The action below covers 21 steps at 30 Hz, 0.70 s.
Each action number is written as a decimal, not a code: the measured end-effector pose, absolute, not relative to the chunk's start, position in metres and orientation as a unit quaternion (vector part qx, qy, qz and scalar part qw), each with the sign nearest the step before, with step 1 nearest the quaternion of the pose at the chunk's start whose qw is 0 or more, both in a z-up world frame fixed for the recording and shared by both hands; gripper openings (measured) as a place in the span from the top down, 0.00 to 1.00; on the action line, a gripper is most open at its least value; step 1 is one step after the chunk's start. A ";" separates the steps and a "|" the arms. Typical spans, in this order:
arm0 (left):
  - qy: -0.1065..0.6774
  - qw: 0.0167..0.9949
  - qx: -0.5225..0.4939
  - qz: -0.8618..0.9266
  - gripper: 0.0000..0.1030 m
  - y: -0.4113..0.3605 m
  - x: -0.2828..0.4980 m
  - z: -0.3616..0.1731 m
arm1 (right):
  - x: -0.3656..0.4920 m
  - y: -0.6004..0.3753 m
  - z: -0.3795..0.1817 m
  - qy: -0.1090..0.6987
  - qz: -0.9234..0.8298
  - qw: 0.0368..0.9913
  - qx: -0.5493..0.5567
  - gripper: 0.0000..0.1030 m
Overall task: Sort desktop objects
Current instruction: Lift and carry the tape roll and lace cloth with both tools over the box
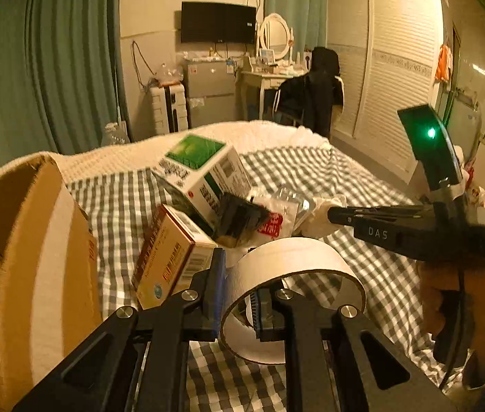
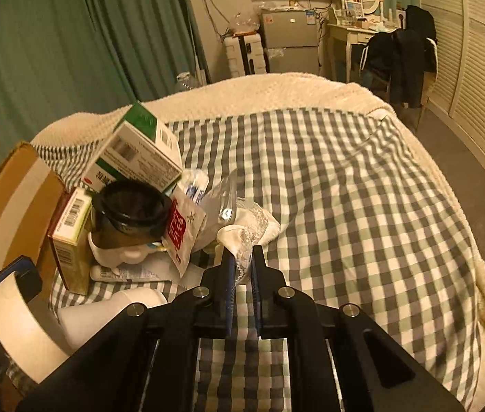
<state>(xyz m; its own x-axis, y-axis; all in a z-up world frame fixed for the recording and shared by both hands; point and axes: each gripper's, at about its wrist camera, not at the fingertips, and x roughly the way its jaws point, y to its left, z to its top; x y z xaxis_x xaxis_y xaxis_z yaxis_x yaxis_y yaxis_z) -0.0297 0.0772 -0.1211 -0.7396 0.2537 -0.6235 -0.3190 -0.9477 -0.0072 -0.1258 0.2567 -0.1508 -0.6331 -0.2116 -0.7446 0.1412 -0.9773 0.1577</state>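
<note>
Bedroom, checked bed [image 2: 345, 206] carrying the clutter; left hand-held gripper [image 1: 239, 295] clenched on tape roll's [image 1: 293, 274] wall, lifted beside cardboard box [image 1: 19, 257] at bed's left edge; right hand-held gripper [image 2: 242, 267] grasping white wrapper [image 2: 252, 226] by the pile; next, likely drop tape into box.

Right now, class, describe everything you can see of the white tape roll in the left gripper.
The white tape roll is a wide, smooth band with a papery look and an open centre. The left gripper clamps its wall, one finger outside, one inside. It is held on edge just above the checked bedcover, in front of the pile of boxes.
</note>
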 end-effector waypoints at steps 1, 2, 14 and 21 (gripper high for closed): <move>0.050 0.154 -0.321 0.933 0.87 0.077 -0.028 -0.117 | -0.125 0.257 -0.148 -0.041 -0.904 0.096 0.413 0.92; 0.046 0.156 -0.315 0.935 0.87 0.076 -0.025 -0.112 | -0.125 0.258 -0.145 -0.040 -0.906 0.096 0.410 0.92; 0.037 0.154 -0.277 0.948 0.87 0.075 -0.012 -0.078 | -0.106 0.257 -0.105 -0.041 -0.926 0.107 0.359 0.92; 0.030 0.146 -0.257 0.955 0.87 0.067 -0.005 -0.061 | -0.093 0.253 -0.083 -0.041 -0.936 0.121 0.327 0.92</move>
